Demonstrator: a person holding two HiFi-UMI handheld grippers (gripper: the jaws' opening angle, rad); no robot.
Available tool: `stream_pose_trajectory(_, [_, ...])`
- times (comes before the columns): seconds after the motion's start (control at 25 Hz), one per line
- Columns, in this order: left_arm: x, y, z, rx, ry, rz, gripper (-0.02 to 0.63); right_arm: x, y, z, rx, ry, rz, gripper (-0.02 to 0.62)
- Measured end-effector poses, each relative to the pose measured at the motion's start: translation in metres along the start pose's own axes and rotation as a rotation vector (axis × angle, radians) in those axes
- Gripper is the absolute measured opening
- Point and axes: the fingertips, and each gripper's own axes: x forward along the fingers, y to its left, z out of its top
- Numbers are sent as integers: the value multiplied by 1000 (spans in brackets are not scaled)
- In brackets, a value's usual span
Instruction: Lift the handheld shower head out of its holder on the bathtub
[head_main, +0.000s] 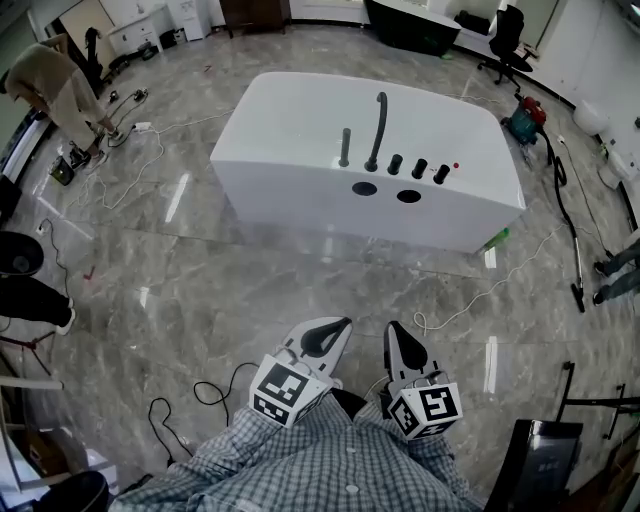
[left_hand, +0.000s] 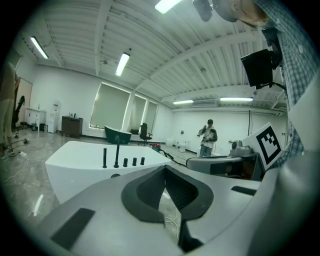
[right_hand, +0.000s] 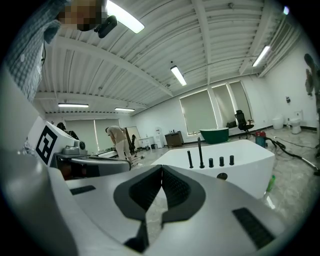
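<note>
A white bathtub stands on the marble floor ahead of me. On its rim a slim black handheld shower head stands upright in its holder, left of a tall curved black spout and three black knobs. My left gripper and right gripper are side by side low in the head view, well short of the tub, both shut with nothing between the pads. The left gripper view shows the shower head beyond its jaws, and the right gripper view shows it too.
White and black cables trail over the floor in front of the tub. A green bottle lies by its right corner and a red vacuum sits behind. A person in beige bends over at far left. Another person stands far off.
</note>
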Motion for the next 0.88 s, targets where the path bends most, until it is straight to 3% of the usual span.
stream_pose_trajectory(0.28, [34,41,20,-1,6,-3,9,41,-28,18,-46,9,-57,15])
stream_pose_trajectory(0.88, [104,159,69,28,15,-66,9,181,-57,69,-67,18,-90,15])
